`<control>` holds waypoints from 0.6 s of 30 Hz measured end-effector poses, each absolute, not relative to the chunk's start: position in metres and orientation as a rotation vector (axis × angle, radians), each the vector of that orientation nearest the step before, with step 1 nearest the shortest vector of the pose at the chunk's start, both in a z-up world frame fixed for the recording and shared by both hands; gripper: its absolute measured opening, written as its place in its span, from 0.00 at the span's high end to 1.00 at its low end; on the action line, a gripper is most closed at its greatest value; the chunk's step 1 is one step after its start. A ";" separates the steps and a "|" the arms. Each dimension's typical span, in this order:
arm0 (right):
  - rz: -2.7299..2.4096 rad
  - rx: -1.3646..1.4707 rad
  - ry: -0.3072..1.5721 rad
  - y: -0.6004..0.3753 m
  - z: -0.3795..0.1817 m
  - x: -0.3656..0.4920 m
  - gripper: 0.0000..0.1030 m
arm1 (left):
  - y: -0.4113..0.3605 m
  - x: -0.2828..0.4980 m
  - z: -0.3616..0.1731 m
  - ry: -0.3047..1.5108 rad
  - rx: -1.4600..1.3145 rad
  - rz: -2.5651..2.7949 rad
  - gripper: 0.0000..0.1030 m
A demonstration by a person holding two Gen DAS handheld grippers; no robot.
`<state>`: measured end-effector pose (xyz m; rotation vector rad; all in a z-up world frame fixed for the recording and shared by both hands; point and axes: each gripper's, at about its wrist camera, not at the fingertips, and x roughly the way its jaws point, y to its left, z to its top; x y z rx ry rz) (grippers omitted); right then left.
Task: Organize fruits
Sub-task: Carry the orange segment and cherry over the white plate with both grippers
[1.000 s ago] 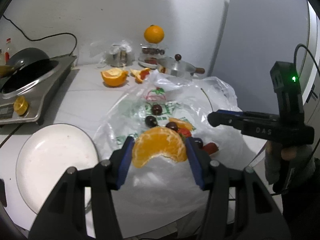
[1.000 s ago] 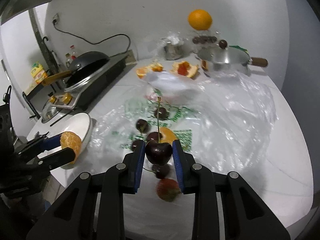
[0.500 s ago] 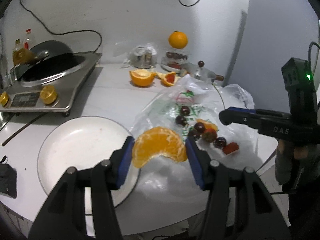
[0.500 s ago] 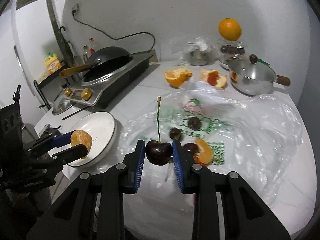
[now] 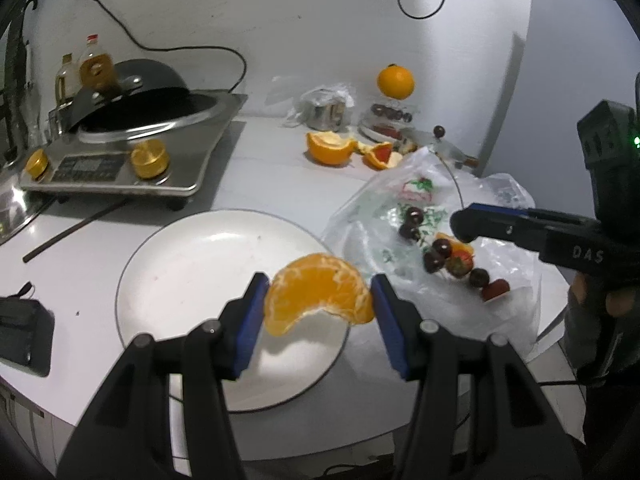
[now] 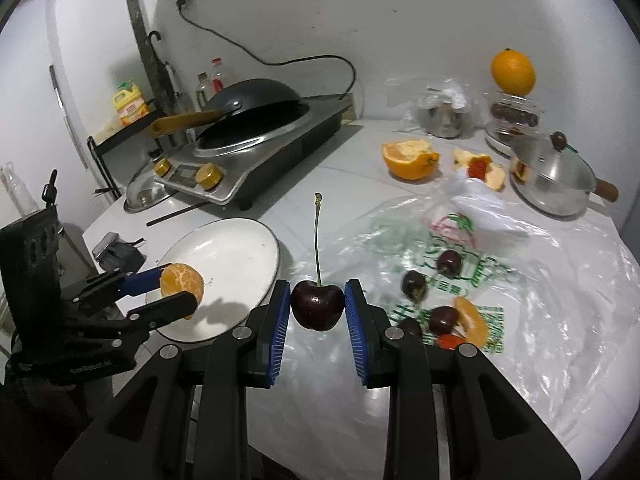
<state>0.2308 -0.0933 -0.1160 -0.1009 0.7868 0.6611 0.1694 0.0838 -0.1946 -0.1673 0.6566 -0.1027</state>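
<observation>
My left gripper (image 5: 318, 300) is shut on a peeled orange piece (image 5: 318, 292) and holds it above the near right rim of a white plate (image 5: 192, 264). It also shows in the right wrist view (image 6: 176, 292), over the plate (image 6: 232, 256). My right gripper (image 6: 317, 308) is shut on a dark cherry (image 6: 317, 307) with a long upright stem, held above the counter between the plate and a clear plastic bag (image 6: 520, 288). Several cherries (image 6: 414, 283), an orange segment (image 6: 470, 318) and a strawberry (image 5: 460, 264) lie on the bag.
An induction cooker with a black wok (image 6: 256, 120) stands at the back left. Orange peel halves (image 6: 408, 158), a steel lidded pot (image 6: 552, 180), a whole orange on a jar (image 6: 513, 72) and a bagged steel cup (image 6: 444, 116) line the back. A dark object (image 5: 24, 336) lies left of the plate.
My left gripper has carried the orange piece left, from over the bag to over the plate's rim. My right gripper has moved left with the cherry, toward the plate.
</observation>
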 end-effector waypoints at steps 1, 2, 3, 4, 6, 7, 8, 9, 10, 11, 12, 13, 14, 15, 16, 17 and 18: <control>0.669 -0.106 0.788 -0.089 -0.116 0.231 0.71 | 0.086 0.168 -0.196 0.657 -0.164 -0.092 0.48; 0.676 -0.109 0.789 -0.085 -0.117 0.230 0.71 | 0.087 0.168 -0.197 0.657 -0.158 -0.079 0.48; 0.682 -0.113 0.790 -0.081 -0.117 0.229 0.71 | 0.089 0.167 -0.199 0.659 -0.148 -0.064 0.48; 0.688 -0.116 0.791 -0.077 -0.117 0.229 0.71 | 0.092 0.166 -0.201 0.662 -0.146 -0.057 0.48; 0.704 -0.125 0.795 -0.068 -0.118 0.228 0.71 | 0.097 0.165 -0.207 0.673 -0.149 -0.045 0.48; 0.712 -0.129 0.797 -0.064 -0.120 0.228 0.71 | 0.098 0.165 -0.209 0.678 -0.148 -0.040 0.48; 0.718 -0.134 0.800 -0.060 -0.120 0.228 0.71 | 0.100 0.165 -0.211 0.683 -0.145 -0.034 0.48; 0.722 -0.137 0.802 -0.057 -0.122 0.227 0.71 | 0.101 0.164 -0.213 0.686 -0.143 -0.029 0.48; 0.730 -0.140 0.806 -0.052 -0.123 0.227 0.71 | 0.102 0.164 -0.215 0.689 -0.141 -0.026 0.48; 0.738 -0.143 0.811 -0.049 -0.125 0.227 0.71 | 0.103 0.164 -0.217 0.693 -0.139 -0.023 0.48; 0.743 -0.146 0.814 -0.045 -0.126 0.226 0.71 | 0.104 0.164 -0.219 0.699 -0.136 -0.018 0.48; 0.751 -0.151 0.819 -0.041 -0.128 0.226 0.71 | 0.105 0.163 -0.221 0.702 -0.134 -0.013 0.48; 0.758 -0.154 0.824 -0.038 -0.129 0.226 0.71 | 0.107 0.163 -0.223 0.705 -0.134 -0.009 0.48; 0.765 -0.156 0.828 -0.035 -0.131 0.225 0.71 | 0.107 0.163 -0.225 0.708 -0.136 -0.009 0.48; 0.771 -0.158 0.831 -0.032 -0.132 0.224 0.71 | 0.108 0.163 -0.227 0.713 -0.138 -0.008 0.48; 0.780 -0.161 0.837 -0.028 -0.134 0.224 0.71 | 0.109 0.164 -0.229 0.718 -0.138 -0.008 0.48; 0.786 -0.163 0.842 -0.025 -0.136 0.223 0.71 | 0.109 0.164 -0.230 0.723 -0.138 -0.008 0.48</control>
